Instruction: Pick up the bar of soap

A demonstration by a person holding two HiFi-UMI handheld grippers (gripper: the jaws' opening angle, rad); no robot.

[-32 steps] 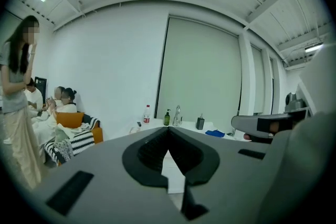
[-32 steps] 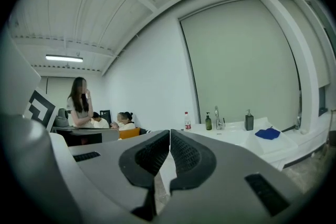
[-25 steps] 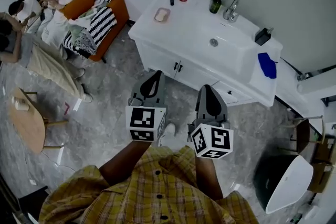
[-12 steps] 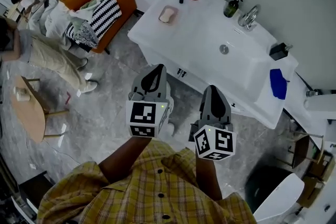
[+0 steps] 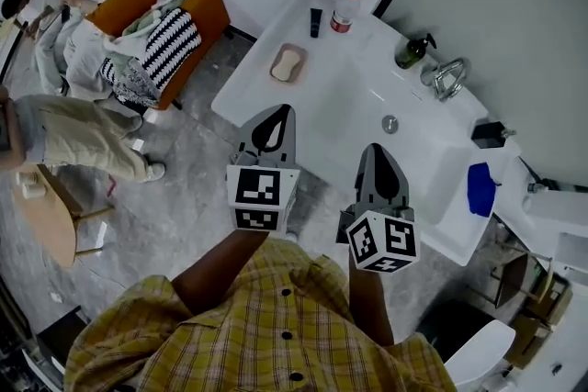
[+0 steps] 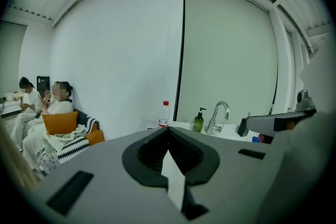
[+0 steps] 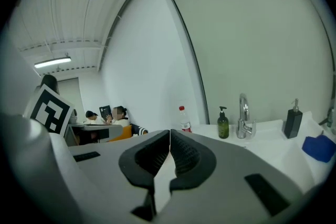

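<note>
A pale bar of soap (image 5: 286,64) lies in a small dish (image 5: 299,51) on the left part of the white vanity top (image 5: 344,96), seen in the head view. My left gripper (image 5: 287,109) hangs in front of the vanity, short of the soap, its jaws shut and empty. My right gripper (image 5: 377,148) is beside it to the right, over the vanity's front edge, also shut with nothing held. Both gripper views look level over the counter; the left gripper (image 6: 168,128) and the right gripper (image 7: 170,132) show jaws touching. The soap is hidden in both.
On the vanity stand a red-capped bottle (image 5: 345,7), a small dark tube (image 5: 315,21), a green pump bottle (image 5: 411,51), a chrome tap (image 5: 446,77), a dark dispenser (image 5: 487,135) and a blue cloth (image 5: 480,188). An orange sofa (image 5: 170,18) with people sits left; a wooden side table (image 5: 46,216) below.
The view has moved toward the vanity: the counter and soap dish have come closer to both grippers, and the sofa has slid left. Both grippers stay shut.
</note>
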